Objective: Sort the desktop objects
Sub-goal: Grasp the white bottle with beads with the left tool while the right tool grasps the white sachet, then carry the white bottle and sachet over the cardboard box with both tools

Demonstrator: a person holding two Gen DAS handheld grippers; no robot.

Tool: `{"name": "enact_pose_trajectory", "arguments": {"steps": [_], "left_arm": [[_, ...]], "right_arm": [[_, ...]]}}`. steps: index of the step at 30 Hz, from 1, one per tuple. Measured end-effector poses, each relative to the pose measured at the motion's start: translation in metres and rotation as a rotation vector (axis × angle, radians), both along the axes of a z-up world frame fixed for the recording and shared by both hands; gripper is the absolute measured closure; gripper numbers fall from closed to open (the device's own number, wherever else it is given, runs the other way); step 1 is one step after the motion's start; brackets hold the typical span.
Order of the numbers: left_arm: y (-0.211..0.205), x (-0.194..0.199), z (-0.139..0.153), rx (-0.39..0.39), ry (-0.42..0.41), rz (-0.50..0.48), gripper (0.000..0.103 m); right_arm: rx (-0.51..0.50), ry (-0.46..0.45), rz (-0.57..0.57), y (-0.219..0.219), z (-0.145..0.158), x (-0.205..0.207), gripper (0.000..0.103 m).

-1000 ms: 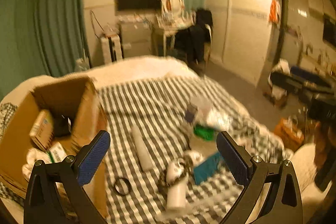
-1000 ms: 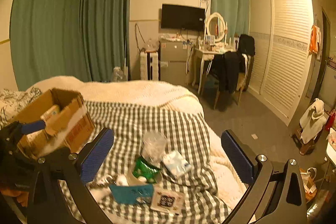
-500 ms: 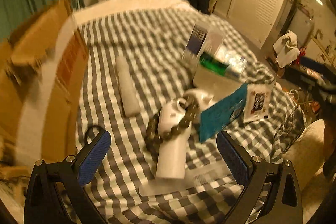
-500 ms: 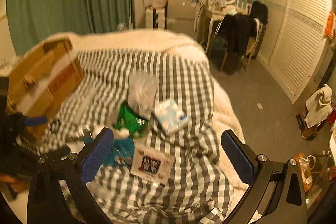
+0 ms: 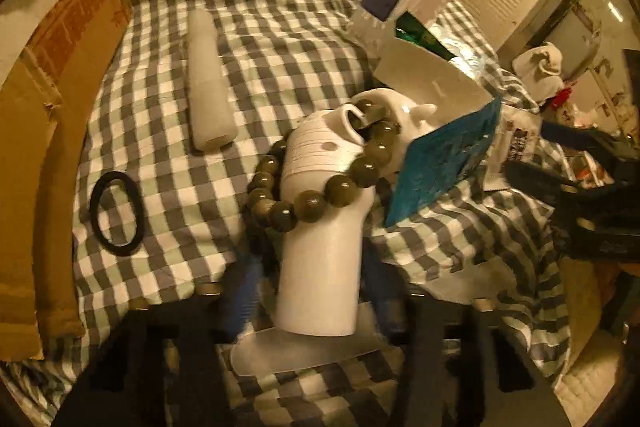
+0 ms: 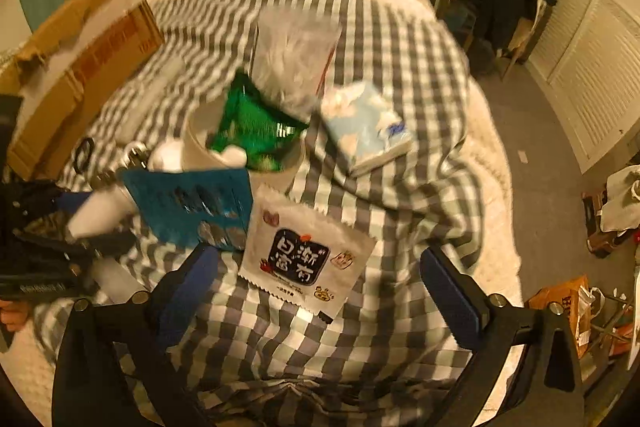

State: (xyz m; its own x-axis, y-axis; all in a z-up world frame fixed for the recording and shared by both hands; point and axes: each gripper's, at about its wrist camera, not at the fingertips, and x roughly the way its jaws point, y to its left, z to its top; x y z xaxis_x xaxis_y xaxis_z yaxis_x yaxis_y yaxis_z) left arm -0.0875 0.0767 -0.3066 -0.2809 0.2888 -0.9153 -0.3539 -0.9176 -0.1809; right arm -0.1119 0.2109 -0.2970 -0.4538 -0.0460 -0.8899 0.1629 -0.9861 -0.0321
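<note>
A white handheld device (image 5: 320, 267) lies on the checked bedspread (image 5: 280, 27) with a ring of dark beads (image 5: 320, 201) looped round it. My left gripper (image 5: 314, 287) straddles its thick end. The jaws are closing and blurred, and a thin gap still shows beside the device. My right gripper (image 6: 318, 287) hangs wide over a white snack sachet (image 6: 304, 259). Its jaws are closing a little, and the sachet lies between and just ahead of the fingers, untouched. A teal card (image 6: 192, 207) leans beside the sachet.
An open cardboard box (image 5: 52, 107) stands along the left. A white cylinder (image 5: 206, 79) and a black hair band (image 5: 116, 213) lie near it. A green packet (image 6: 252, 127), a clear bag (image 6: 292, 55) and a tissue pack (image 6: 366, 127) sit farther back. The floor drops off to the right.
Both grippers have dropped toward the bed and tipped downward. The left jaws have narrowed from wide to close around the white device. The right jaws have narrowed slightly over the sachet.
</note>
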Motion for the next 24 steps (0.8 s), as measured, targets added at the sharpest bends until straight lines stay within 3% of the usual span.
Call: {"name": "enact_pose_trajectory", "arguments": {"steps": [4, 5, 7, 16, 24], "left_arm": [[0.003, 0.005, 0.003, 0.011, 0.019, -0.023, 0.071], [0.002, 0.006, 0.005, 0.020, 0.024, -0.026, 0.071], [0.001, 0.008, 0.008, 0.034, 0.030, -0.027, 0.071], [-0.001, 0.011, 0.034, 0.102, 0.089, -0.044, 0.072], [-0.008, 0.013, 0.068, 0.134, 0.178, -0.053, 0.072]], "right_arm": [[-0.005, -0.047, -0.001, 0.001, -0.012, -0.003, 0.059], [-0.010, -0.044, -0.001, 0.002, -0.013, -0.002, 0.060], [-0.024, -0.029, -0.004, 0.003, -0.011, 0.001, 0.072], [-0.068, 0.026, -0.020, 0.008, 0.006, 0.012, 0.095], [-0.071, 0.107, -0.065, 0.010, 0.027, 0.014, 0.098]]}}
